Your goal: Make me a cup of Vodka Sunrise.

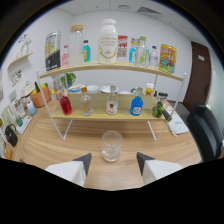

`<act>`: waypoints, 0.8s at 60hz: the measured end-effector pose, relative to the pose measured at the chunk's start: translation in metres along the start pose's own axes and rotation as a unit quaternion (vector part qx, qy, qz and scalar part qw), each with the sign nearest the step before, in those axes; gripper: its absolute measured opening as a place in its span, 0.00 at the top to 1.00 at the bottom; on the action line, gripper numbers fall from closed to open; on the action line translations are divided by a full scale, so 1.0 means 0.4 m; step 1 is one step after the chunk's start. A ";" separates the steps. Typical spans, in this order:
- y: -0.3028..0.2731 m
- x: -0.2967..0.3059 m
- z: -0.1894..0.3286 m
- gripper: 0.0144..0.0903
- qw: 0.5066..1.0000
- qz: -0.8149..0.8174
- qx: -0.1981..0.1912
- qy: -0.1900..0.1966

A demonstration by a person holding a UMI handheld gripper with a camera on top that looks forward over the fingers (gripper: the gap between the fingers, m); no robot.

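Centrally, a clear glass (111, 145) stands on the wooden surface (60, 145), just ahead of the tool (113, 162), whose fingers spread wide, empty; bottles line the shelf (110, 114) beyond.

Gripper (114, 160) held level, pointing forward. Its 2 fingers (83, 161) are spread wide apart, jaws open, gripping nothing. No hand or sleeve visible.

Glass (111, 145) on table (55, 145), shelf (107, 114) behind.
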 end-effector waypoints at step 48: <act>-0.213 -0.430 0.203 0.09 0.985 0.001 0.173 -0.030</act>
